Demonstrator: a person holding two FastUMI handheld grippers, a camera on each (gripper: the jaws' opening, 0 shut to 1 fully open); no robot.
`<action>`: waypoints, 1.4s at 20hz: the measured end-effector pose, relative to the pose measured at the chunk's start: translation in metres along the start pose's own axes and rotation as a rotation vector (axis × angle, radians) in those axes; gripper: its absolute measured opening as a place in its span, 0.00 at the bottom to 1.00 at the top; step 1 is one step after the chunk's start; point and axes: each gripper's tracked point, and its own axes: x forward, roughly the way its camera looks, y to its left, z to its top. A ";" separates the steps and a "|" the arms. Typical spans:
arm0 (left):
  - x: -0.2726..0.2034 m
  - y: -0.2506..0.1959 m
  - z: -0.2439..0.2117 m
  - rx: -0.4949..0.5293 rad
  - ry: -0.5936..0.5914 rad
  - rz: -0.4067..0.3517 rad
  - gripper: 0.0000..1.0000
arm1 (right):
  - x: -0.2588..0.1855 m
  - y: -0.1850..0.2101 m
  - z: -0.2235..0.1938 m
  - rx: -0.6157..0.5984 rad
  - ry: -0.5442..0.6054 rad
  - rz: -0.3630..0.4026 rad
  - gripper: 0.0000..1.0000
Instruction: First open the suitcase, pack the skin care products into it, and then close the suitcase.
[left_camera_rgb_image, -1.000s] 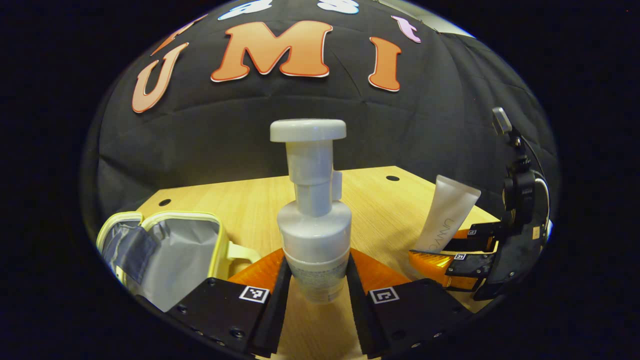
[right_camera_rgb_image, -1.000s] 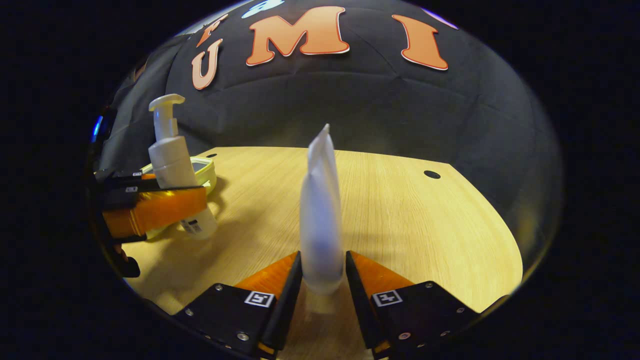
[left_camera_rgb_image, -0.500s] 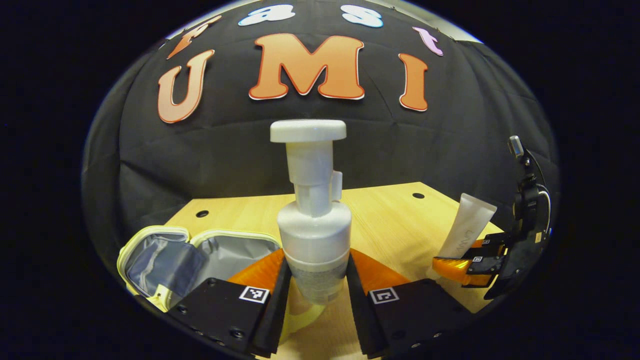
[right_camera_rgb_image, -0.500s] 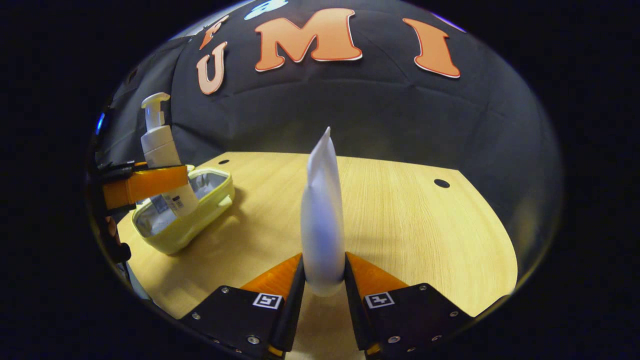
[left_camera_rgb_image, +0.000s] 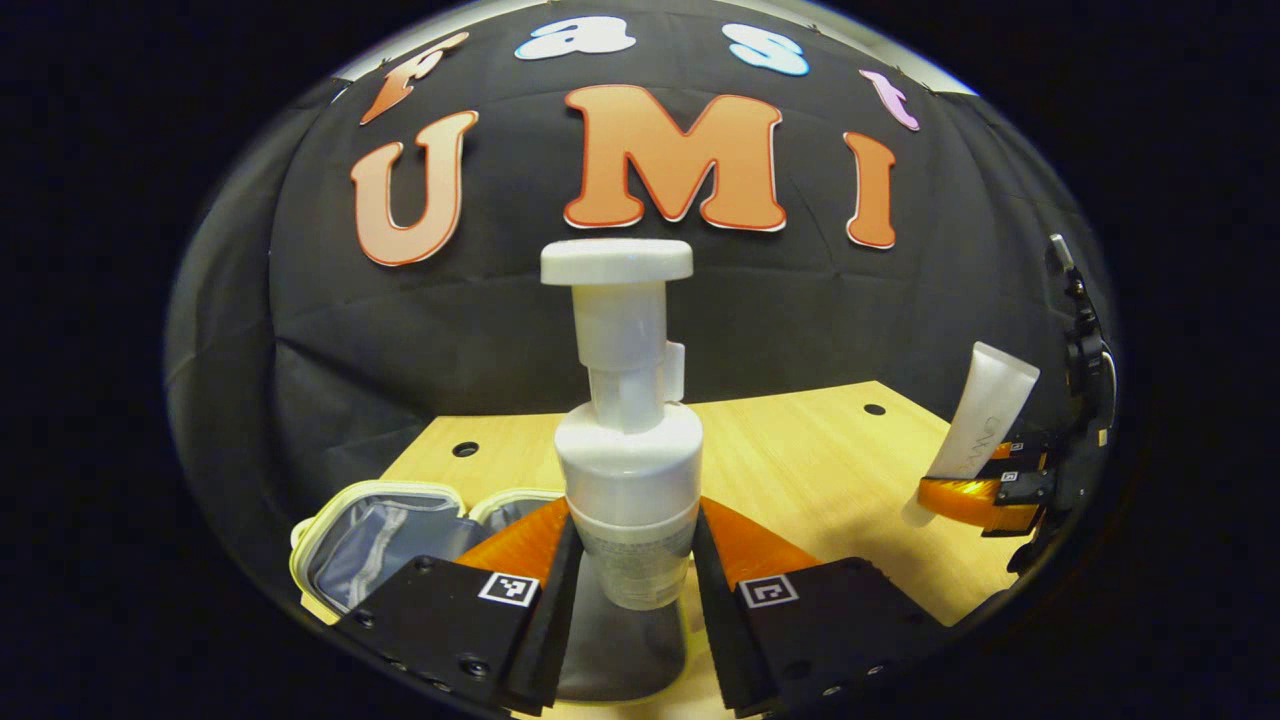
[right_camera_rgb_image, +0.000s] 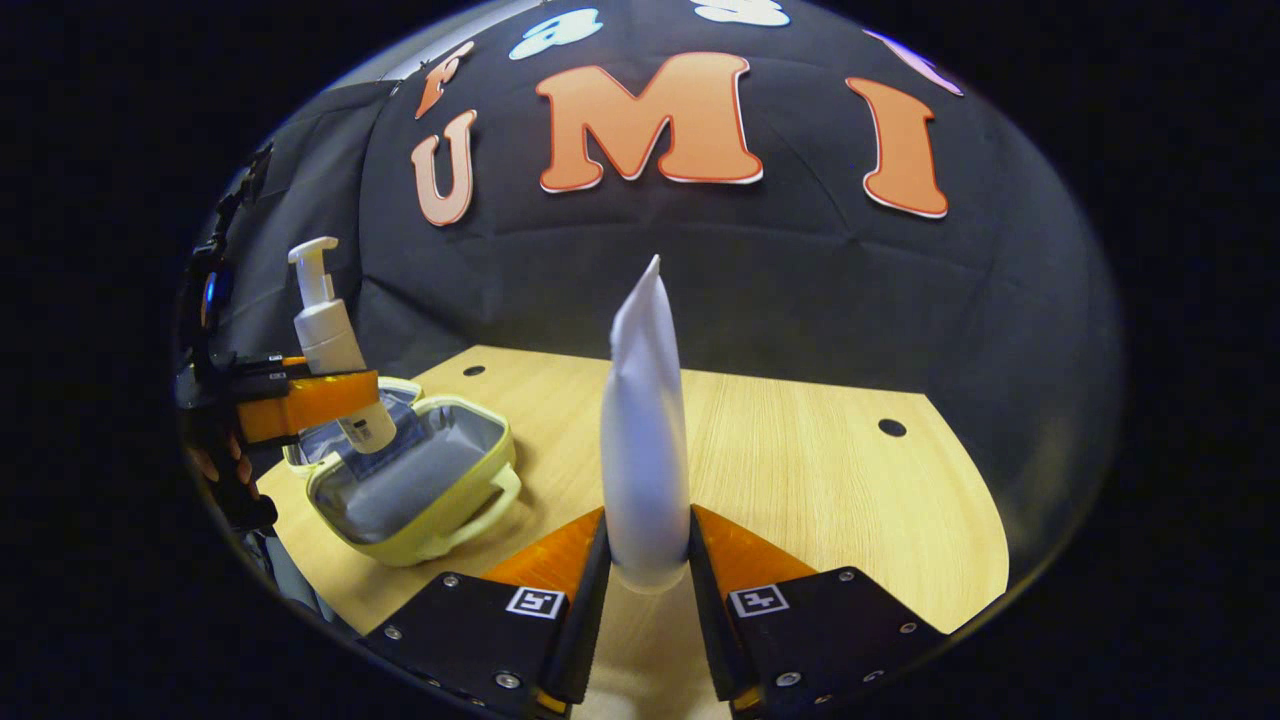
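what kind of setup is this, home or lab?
Likely a staged recording booth, not a home: black cloth wall, a bare wooden table with drilled holes, and handheld grippers carrying a pump bottle and tube.

1. The left gripper (left_camera_rgb_image: 628, 570) stands level, both fingers pressed on a pump bottle (left_camera_rgb_image: 628, 470) that rises toward 12 o'clock.
2. The right gripper (right_camera_rgb_image: 645, 575) is clamped on a tube (right_camera_rgb_image: 645, 450) pointing to 12 o'clock.
3. In the right gripper view, the left gripper sits at 9 o'clock, with fingertips of the hand (right_camera_rgb_image: 205, 465) holding it just below.
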 end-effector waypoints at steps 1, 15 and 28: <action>-0.002 0.011 0.002 0.005 0.000 0.006 0.58 | -0.001 0.006 0.007 -0.010 -0.009 0.002 0.46; 0.009 0.106 -0.026 -0.005 0.131 -0.074 0.58 | 0.007 0.086 0.052 -0.025 -0.042 0.020 0.46; 0.031 0.107 -0.124 -0.041 0.458 -0.146 0.58 | 0.008 0.136 0.044 0.032 -0.017 0.085 0.43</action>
